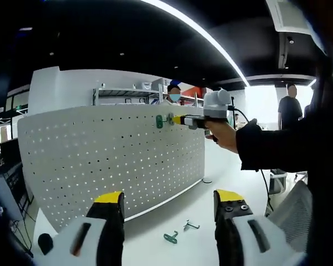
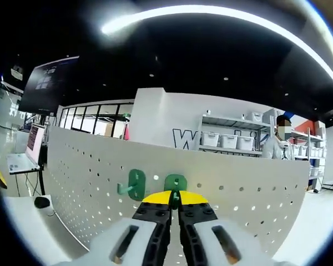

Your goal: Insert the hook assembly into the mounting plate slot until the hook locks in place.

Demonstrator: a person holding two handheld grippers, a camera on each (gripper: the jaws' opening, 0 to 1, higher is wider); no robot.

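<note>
Our right gripper (image 2: 175, 198) is closed on a green hook (image 2: 176, 184), pressing it against the white pegboard (image 2: 255, 194) near the top edge, just beside another green hook (image 2: 134, 185) already hanging there. Our left gripper (image 1: 169, 202) hangs wide apart and empty above the table (image 1: 155, 230), where a spare green hook (image 1: 171, 238) and a metal hook (image 1: 190, 225) lie.

Lab/office w/ storage shelving (image 2: 227, 138)
</note>
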